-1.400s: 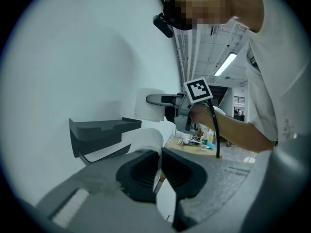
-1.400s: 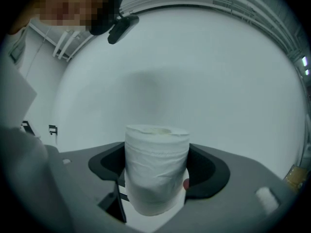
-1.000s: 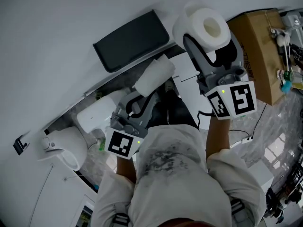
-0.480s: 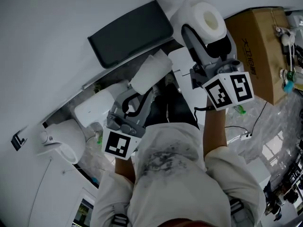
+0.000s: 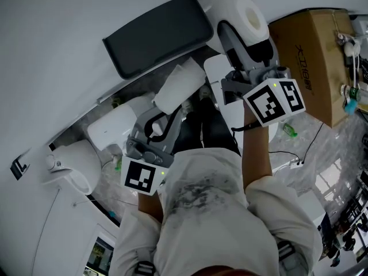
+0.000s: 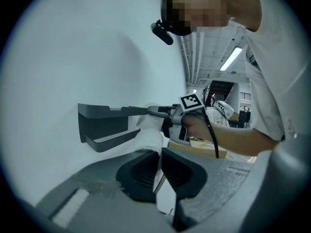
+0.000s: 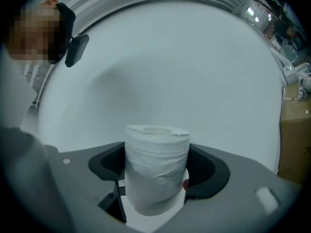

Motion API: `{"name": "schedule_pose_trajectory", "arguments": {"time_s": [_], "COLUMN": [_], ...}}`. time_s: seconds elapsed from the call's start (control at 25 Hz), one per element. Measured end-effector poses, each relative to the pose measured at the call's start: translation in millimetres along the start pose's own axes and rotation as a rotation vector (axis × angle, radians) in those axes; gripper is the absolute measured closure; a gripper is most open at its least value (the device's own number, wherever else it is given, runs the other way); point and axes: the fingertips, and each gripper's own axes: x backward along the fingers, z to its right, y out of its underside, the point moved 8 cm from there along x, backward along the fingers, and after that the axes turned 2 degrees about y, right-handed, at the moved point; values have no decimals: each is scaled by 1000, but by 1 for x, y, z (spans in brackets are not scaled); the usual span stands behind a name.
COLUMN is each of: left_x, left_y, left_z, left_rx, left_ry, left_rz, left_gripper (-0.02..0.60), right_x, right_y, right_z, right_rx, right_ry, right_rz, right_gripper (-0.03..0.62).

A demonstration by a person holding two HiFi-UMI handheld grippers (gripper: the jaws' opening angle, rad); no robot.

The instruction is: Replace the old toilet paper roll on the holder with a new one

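Note:
The dark holder (image 5: 155,33) hangs on the white wall, and its bar (image 6: 114,137) is bare. My right gripper (image 5: 246,34) is shut on the new toilet paper roll (image 5: 250,15), just right of the holder. In the right gripper view the roll (image 7: 156,159) stands upright between the two pads and fills the gap of the right gripper (image 7: 156,178). My left gripper (image 5: 172,105) sits lower, below the holder. It is shut on the old roll (image 5: 179,88), a white crumpled shape. The jaws of the left gripper (image 6: 159,164) pinch its thin edge (image 6: 158,181).
A white toilet (image 5: 72,174) and its cistern (image 5: 112,132) are at the left, below the holder. A cardboard box (image 5: 313,56) stands at the right. A green bottle (image 5: 289,132) and a thin cable (image 5: 299,157) lie on the marbled floor.
The right gripper has rolled about its own axis and sunk a little with the new roll, which is now closer to the holder's right end. The left gripper has hardly moved.

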Motion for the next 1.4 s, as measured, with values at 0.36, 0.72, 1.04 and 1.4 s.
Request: {"name": "schedule_pose_trajectory", "arguments": {"time_s": [0.36,0.72,1.04,1.4], "left_x": [0,5,4,12], "left_y": [5,8,7,11], "left_z": [1,-1,-4,-7], "left_rx": [0,9,17,24], "left_ry": [-28,-38,-45,-48], "left_rz": [-10,-13,-7,-7], "left_gripper": [563,563,563,563], "right_x": [-4,-6,-5,-3], "right_y": [9,12,15,27], "right_z": [7,5,1,-2], "right_rx": [-130,-246,-326,-409], "right_ry": [-15,-62,-118,-122], "right_rz": [4,19,14,21], "right_gripper": [221,221,223,223]}}
